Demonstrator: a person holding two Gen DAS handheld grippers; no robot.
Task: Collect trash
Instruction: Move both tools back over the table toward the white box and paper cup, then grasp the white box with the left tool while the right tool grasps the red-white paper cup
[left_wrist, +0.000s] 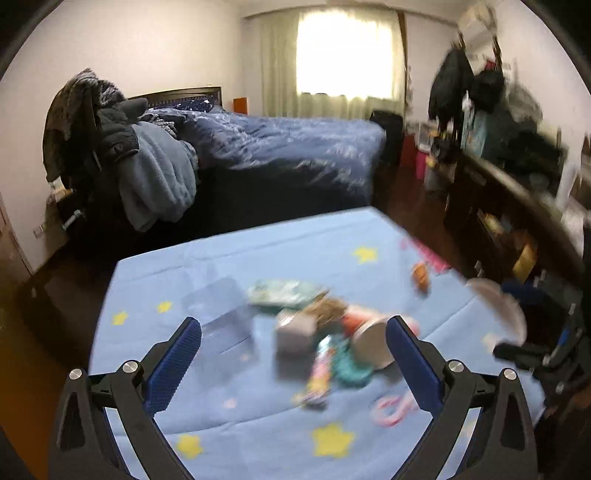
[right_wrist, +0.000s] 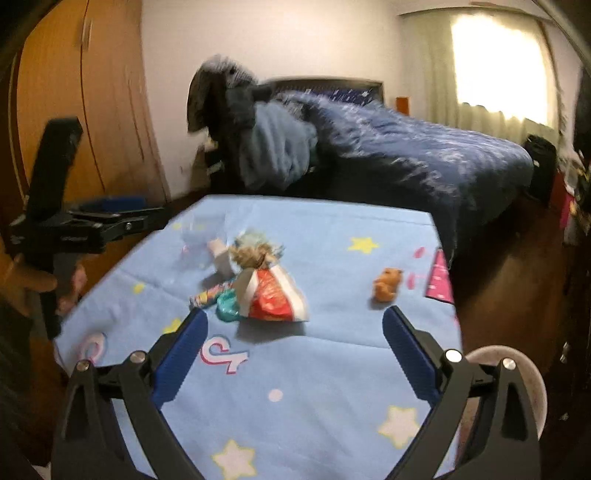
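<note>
Right, my left gripper (left_wrist: 293, 341) hangs with its fingers spread wide and empty above the trash pile (right_wrist: 255, 280), which sits mid-table on the blue star-print cloth (right_wrist: 314, 369). My right gripper (right_wrist: 293, 334) is likewise released, holding nothing. The red-and-white wrapper (right_wrist: 275, 295) has its long axis running from near right to far left, narrow end toward the bed (right_wrist: 424, 147). A small orange toy (right_wrist: 386, 284) lies apart, to the right.
</note>
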